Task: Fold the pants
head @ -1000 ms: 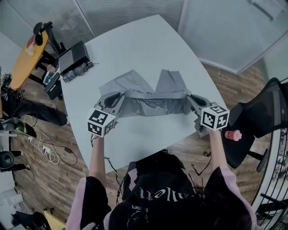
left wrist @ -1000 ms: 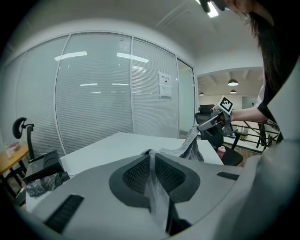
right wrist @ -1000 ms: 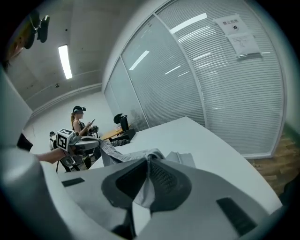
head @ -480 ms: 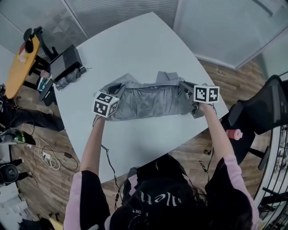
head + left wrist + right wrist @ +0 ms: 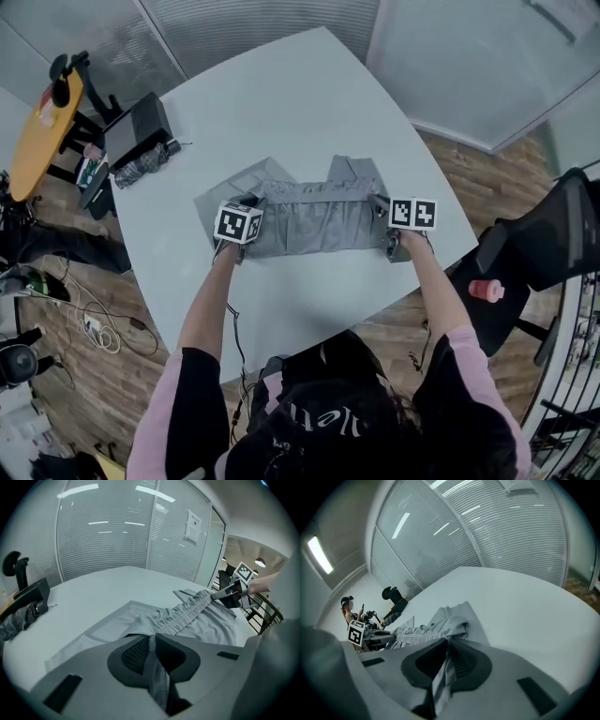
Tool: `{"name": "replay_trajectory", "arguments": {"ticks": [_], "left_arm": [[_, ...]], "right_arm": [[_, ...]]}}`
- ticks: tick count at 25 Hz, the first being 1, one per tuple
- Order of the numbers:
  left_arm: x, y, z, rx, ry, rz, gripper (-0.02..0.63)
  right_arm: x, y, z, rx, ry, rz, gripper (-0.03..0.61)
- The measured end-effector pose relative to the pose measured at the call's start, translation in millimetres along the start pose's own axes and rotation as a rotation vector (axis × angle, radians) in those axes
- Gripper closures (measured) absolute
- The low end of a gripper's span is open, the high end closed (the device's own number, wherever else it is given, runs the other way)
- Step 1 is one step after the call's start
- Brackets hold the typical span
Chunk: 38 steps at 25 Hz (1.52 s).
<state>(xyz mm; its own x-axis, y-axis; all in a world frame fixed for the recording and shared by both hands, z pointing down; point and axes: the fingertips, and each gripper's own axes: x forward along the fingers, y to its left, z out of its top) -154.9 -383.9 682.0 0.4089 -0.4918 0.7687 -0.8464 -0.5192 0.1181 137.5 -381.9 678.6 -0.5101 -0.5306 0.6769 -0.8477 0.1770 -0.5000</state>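
Grey pants (image 5: 314,220) lie folded across the white table (image 5: 281,94), with the elastic waistband along the far edge of the fold. My left gripper (image 5: 247,202) pinches the left end of the waistband; its jaws are opening slightly, with cloth (image 5: 187,616) still pressed between the pads (image 5: 151,641). At the right end my right gripper (image 5: 382,202) is shut on the waistband, a fold of cloth (image 5: 445,620) caught between its pads (image 5: 447,644). Each gripper view shows the other gripper, the right gripper (image 5: 229,595) and the left gripper (image 5: 375,637), low over the table.
A black box (image 5: 136,127) and a dark bundle (image 5: 141,167) sit at the table's far left. A black office chair (image 5: 553,234) and a pink bottle (image 5: 486,289) stand to the right. A yellow desk (image 5: 42,122) and floor cables (image 5: 98,323) are at left.
Both grippers carried the waistband away from the person and down. The pants hung raised between them before and now lie folded flat on the table.
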Motion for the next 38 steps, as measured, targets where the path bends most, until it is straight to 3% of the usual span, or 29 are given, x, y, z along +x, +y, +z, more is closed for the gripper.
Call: {"name": "replay_trajectory", "arguments": {"ticks": [4,9,14,17,27,32,38], "left_arm": [[3.8,-0.5,-10.0,-0.011,0.018,0.009,0.549],[-9.9,4.6,-15.6,0.016,0.056,0.031,0.465],[-43.7,3.2,-17.7,-0.035,-0.028,0.015,0.465],[-65.8,-9.0,-13.3,-0.045,-0.09,0.0,0.465],[-140.5,-110.7,13.2,0.002,-0.313,-0.157,0.466],[-168.1,-162.1,6.2,0.002,-0.359,-0.193,0.466],[-198.7,-206.4,-5.8,-0.009,-0.388,-0.202,0.466]], "right_arm": [[-3.9,-3.0,-3.8,-0.031,-0.013,-0.039,0.508],[-27.9,5.8,5.7,-0.072,-0.064,-0.038,0.437],[-68.1,36.0,9.7,-0.081,-0.165,0.049,0.437],[-85.2,51.8,-0.5,-0.12,-0.176,0.073,0.437],[-135.5,104.7,-45.4,-0.119,-0.251,0.148,0.437],[-159.1,123.3,-77.2,-0.143,-0.242,0.172,0.437],[-188.1,133.8,-104.1,-0.243,-0.222,0.156,0.439]]}}
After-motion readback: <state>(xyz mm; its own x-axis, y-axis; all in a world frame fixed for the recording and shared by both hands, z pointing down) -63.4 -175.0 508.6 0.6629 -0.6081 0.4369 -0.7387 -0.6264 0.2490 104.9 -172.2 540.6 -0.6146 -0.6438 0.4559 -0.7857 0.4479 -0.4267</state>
